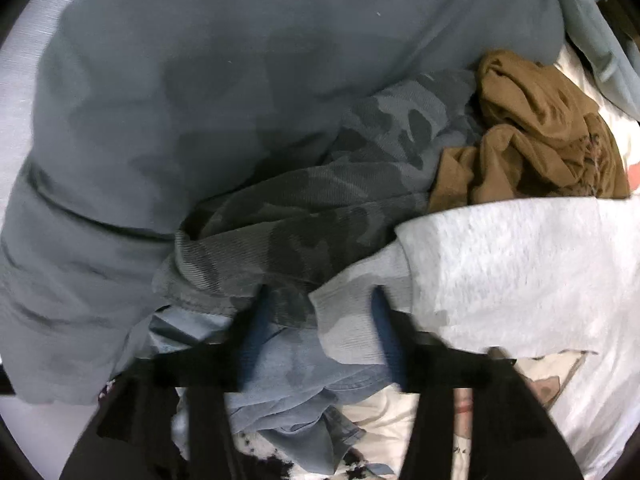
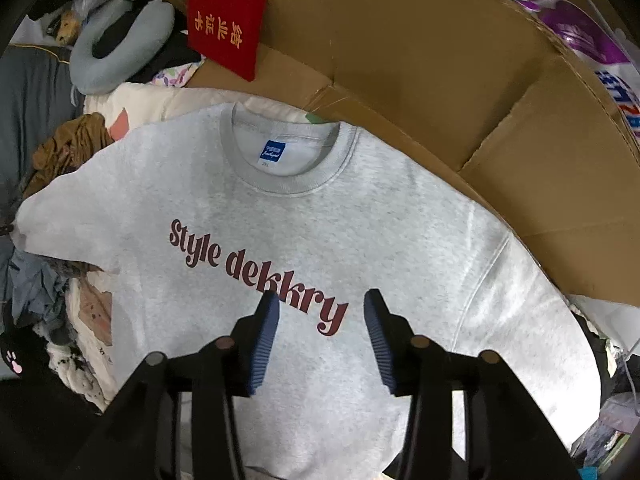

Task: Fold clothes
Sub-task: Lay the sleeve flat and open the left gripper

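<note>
A light grey sweatshirt [image 2: 320,208] with maroon "Style dekkry" lettering lies spread flat, front up, collar and blue label at the far end. My right gripper [image 2: 320,300] hovers over its chest, open, with nothing pinched between the blue pads [image 2: 264,340]. In the left wrist view the sweatshirt's sleeve [image 1: 520,260] runs in from the right. Its ribbed cuff [image 1: 348,312] lies between the fingers of my left gripper [image 1: 320,300]. That gripper's jaws stand apart, so it is open around the cuff.
Under the cuff is a heap of clothes: a grey camouflage garment [image 1: 312,208], a brown one [image 1: 540,132], a blue one [image 1: 300,380] and a large grey-blue fabric [image 1: 200,80]. Flattened cardboard [image 2: 420,60] with a red booklet [image 2: 226,28] lies beyond the collar, beside a neck pillow [image 2: 116,52].
</note>
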{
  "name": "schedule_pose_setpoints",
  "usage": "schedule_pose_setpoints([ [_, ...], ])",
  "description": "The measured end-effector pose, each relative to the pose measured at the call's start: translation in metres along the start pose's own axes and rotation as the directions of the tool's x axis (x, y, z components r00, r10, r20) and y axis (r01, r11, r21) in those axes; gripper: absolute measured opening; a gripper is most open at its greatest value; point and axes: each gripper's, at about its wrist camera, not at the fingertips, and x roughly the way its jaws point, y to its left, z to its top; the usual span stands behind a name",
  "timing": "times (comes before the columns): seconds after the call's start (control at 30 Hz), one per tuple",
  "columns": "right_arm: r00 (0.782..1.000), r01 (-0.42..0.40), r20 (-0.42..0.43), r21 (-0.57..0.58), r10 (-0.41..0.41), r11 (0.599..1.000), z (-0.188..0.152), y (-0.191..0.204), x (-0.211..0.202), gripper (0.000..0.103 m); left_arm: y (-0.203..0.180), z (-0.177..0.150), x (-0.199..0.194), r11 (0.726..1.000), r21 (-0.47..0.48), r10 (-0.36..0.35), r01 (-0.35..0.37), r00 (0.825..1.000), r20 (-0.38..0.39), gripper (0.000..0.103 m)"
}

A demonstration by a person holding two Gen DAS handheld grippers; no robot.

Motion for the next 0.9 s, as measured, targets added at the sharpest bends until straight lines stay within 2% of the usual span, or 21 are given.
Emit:
schedule_pose_setpoints([
  [0.4, 0.995, -0.06, 0.083, 0.038, 0.057, 0.997, -0.039, -0.038, 0.043, 0.042, -0.034, -0.026, -0.001, 0.996, 0.09, -0.002, -0.004, 0.998, 0.066, 0.057],
  [0.57, 0.994, -0.06, 0.094, 0.029, 0.057, 0.998, -0.057, -0.041, 0.048, 0.042, -0.043, -0.038, -0.004, 0.994, 0.099, -0.046, 0.037, 0.995, 0.087, 0.057],
  [0.7, 0.99, -0.075, 0.119, 0.041, 0.07, 0.996, -0.07, -0.044, 0.035, 0.042, -0.043, -0.046, -0.013, 0.991, 0.086, -0.109, 0.101, 0.99, 0.089, 0.057],
  [0.9, 0.986, -0.084, 0.148, 0.068, 0.073, 0.994, -0.101, -0.042, -0.019, 0.042, -0.033, -0.077, -0.045, 0.974, 0.062, -0.222, 0.217, 0.97, 0.095, 0.057],
])
